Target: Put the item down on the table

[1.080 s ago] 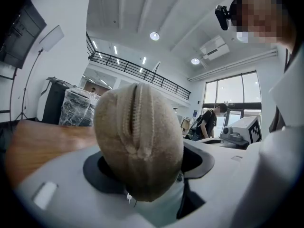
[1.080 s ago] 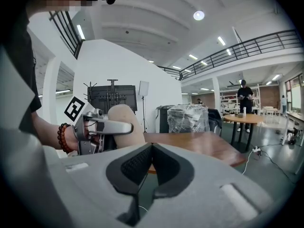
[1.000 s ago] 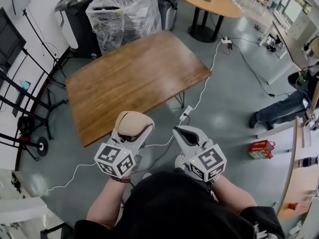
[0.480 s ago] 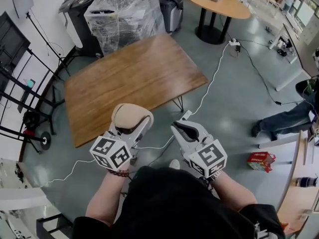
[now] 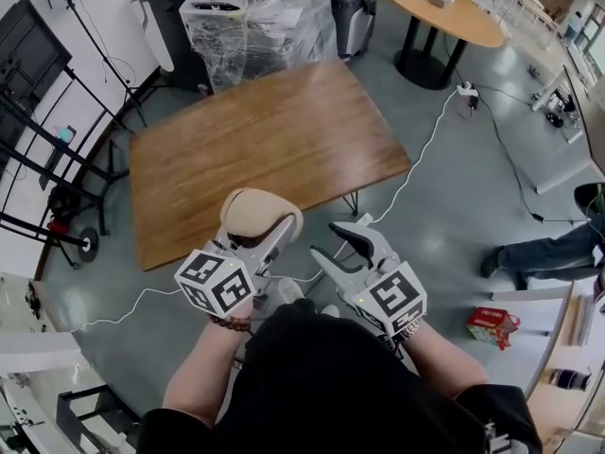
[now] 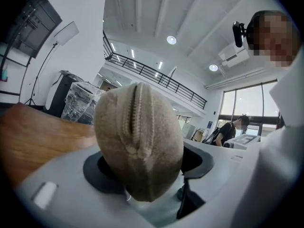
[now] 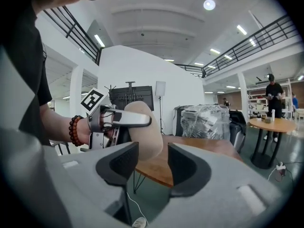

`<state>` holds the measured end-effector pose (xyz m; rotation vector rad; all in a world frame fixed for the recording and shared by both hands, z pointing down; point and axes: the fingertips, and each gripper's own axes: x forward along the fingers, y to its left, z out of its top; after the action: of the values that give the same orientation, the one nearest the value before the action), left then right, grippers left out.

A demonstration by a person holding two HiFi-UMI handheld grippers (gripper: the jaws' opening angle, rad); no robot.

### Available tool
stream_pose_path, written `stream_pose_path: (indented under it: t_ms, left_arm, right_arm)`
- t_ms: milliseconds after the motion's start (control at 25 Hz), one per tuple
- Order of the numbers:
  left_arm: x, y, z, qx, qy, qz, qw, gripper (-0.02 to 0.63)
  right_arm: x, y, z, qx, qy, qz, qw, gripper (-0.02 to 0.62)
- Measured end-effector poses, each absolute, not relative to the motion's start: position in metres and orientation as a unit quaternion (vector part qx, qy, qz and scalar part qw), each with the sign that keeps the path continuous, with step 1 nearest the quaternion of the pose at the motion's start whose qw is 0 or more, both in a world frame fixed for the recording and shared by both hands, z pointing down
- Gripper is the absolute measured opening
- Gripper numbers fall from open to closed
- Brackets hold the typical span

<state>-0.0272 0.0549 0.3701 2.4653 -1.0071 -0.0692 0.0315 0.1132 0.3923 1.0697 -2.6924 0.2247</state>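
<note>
The item is a rounded beige pouch point(image 5: 263, 208) with a zip seam point(image 6: 137, 122) down its middle. My left gripper point(image 5: 255, 233) is shut on it and holds it in the air, just short of the near edge of the wooden table point(image 5: 255, 149). In the right gripper view the pouch point(image 7: 145, 132) hangs in the left gripper point(image 7: 126, 120), in front of the table point(image 7: 199, 148). My right gripper point(image 5: 333, 244) is beside it to the right. Its jaws are opening, with nothing between them point(image 7: 153, 163).
A plastic-wrapped stack point(image 5: 255, 17) and a black machine stand behind the table. A round table point(image 5: 444, 12) is at the back right. White cable point(image 5: 416, 149) runs over the floor. Black stands point(image 5: 47, 159) line the left. A red box point(image 5: 492, 324) and a person's legs point(image 5: 544, 253) are at the right.
The right gripper's jaws, shut before, now stand apart. Both grippers sit a little nearer the table's edge. The left gripper still holds the pouch.
</note>
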Motion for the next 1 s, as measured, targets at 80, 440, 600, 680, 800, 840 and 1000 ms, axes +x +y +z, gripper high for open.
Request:
stream_pose_path:
  t_ms: [80,440,600,680,800,840,1000]
  left_arm:
    - [-0.033,0.044,0.372,0.896,-0.367,-0.036,0.249,0.331]
    - [-0.074,-0.019,0.383,0.878,-0.354,-0.085,0.311,0.331]
    - [-0.089,-0.044,0.390,0.875,-0.345,-0.085,0.328,0.331]
    - [-0.095,-0.054,0.392,0.875,-0.344,-0.082,0.332,0.331]
    - [-0.099,-0.064,0.397,0.873,-0.340,-0.080,0.341,0.331]
    - [-0.099,-0.066,0.398,0.873,-0.339,-0.079,0.342,0.331]
    - [-0.096,-0.075,0.398,0.876,-0.332,-0.076,0.341,0.331]
  right_arm:
    - [0.020,0.103,0.392,0.352,-0.925,0.063,0.127,0.206]
    - [-0.038,0.039,0.397,0.315,-0.934,0.034,0.165,0.301]
    - [-0.060,0.014,0.403,0.311,-0.930,0.015,0.195,0.330]
    - [-0.067,0.001,0.406,0.310,-0.928,0.008,0.208,0.347]
    - [-0.078,-0.013,0.410,0.304,-0.925,0.001,0.226,0.362]
    - [-0.081,-0.016,0.412,0.300,-0.925,-0.002,0.233,0.370]
    - [-0.093,-0.028,0.421,0.277,-0.927,-0.001,0.255,0.433]
